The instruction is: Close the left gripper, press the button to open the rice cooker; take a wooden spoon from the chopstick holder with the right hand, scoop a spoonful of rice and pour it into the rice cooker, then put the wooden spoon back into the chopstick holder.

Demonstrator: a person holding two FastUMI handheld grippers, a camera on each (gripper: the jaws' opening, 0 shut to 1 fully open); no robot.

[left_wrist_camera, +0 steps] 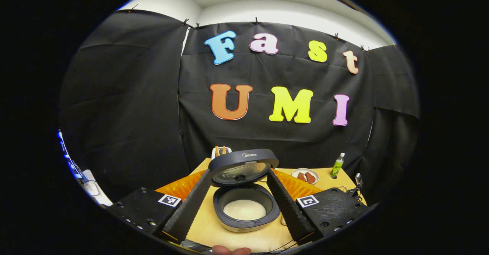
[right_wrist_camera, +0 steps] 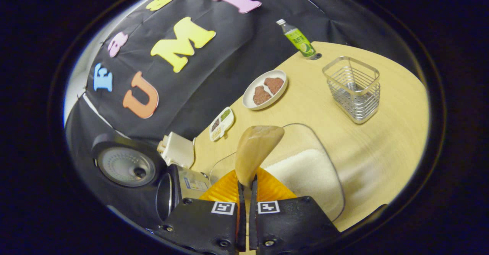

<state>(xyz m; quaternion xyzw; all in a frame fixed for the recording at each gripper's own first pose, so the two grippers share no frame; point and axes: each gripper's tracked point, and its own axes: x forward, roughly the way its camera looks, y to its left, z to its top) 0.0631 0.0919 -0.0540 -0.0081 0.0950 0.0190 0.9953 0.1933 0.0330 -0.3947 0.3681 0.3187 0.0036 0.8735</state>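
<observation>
In the left gripper view the rice cooker [left_wrist_camera: 244, 218] stands in front of me with its lid [left_wrist_camera: 243, 162] raised; white rice [left_wrist_camera: 244, 209] lies in its pot. My left gripper [left_wrist_camera: 237, 175] is open wide, its fingers on either side of the cooker and touching nothing. My right gripper [right_wrist_camera: 246, 184] is shut on the handle of the wooden spoon [right_wrist_camera: 256, 150]. The spoon's bowl points up and forward over a clear container of rice [right_wrist_camera: 305, 175], with no rice showing on it. The wire chopstick holder [right_wrist_camera: 353, 89] stands to the far right, with no utensils visible inside. The open cooker [right_wrist_camera: 168, 194] sits lower left.
On the wooden table [right_wrist_camera: 382, 140] are a plate of brown food [right_wrist_camera: 264, 89], a green bottle [right_wrist_camera: 300, 39], a small divided dish [right_wrist_camera: 221, 123] and a white toaster [right_wrist_camera: 176, 150]. In the left gripper view, a person's fingertip [left_wrist_camera: 231, 250] shows at the bottom edge.
</observation>
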